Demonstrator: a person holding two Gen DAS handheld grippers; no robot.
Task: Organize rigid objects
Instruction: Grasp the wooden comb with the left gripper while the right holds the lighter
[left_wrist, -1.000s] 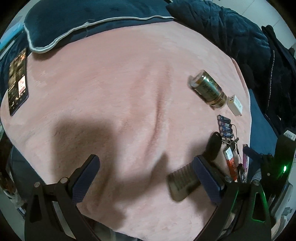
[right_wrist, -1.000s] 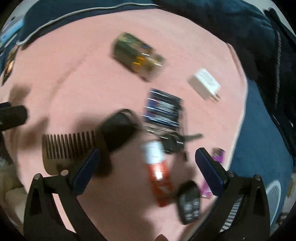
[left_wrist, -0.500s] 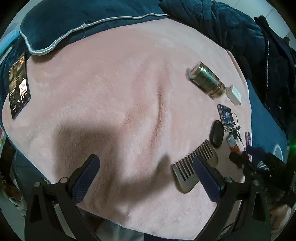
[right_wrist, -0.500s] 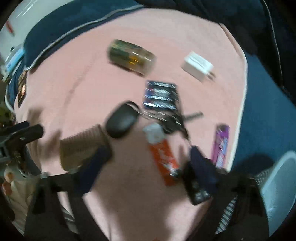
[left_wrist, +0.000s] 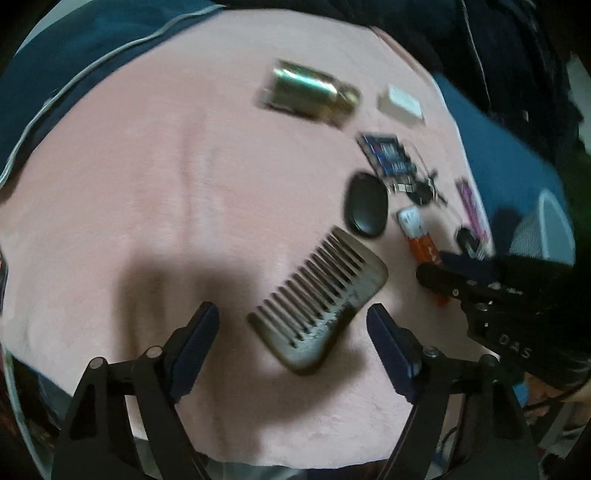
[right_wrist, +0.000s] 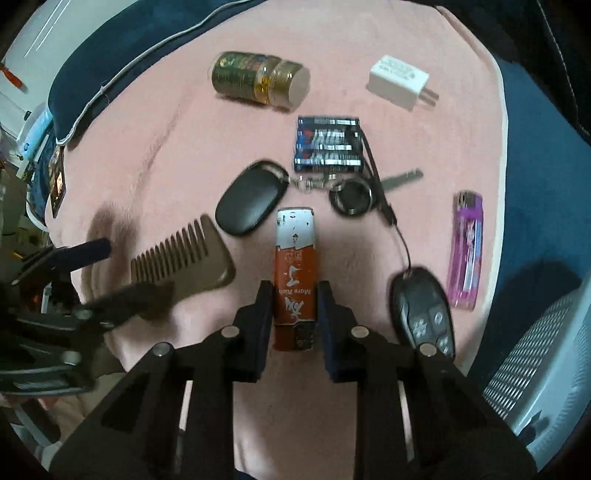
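On the pink blanket (right_wrist: 147, 129) lies an orange and white lighter (right_wrist: 295, 258), and my right gripper (right_wrist: 294, 295) is shut on its lower half, pads pressing both sides. In the left wrist view that right gripper (left_wrist: 441, 266) shows at the right edge over the orange lighter (left_wrist: 421, 240). A brown wide-tooth comb (left_wrist: 321, 295) lies flat between the jaws of my left gripper (left_wrist: 291, 321), which are closing; the pads stand clear of it on both sides. The right wrist view shows the comb (right_wrist: 184, 258) with the left gripper (right_wrist: 125, 269) over it.
Around the lighter lie a gold bottle (right_wrist: 258, 77), a white charger (right_wrist: 399, 81), a battery pack (right_wrist: 328, 144), a black oval fob (right_wrist: 251, 203) on a key ring (right_wrist: 351, 195), a car remote (right_wrist: 424, 310) and a purple lighter (right_wrist: 465, 251). A phone (right_wrist: 57, 177) lies far left.
My left gripper has slid right until the comb lies between its jaws, which have narrowed. My right gripper has gone from wide open to shut on the orange lighter.
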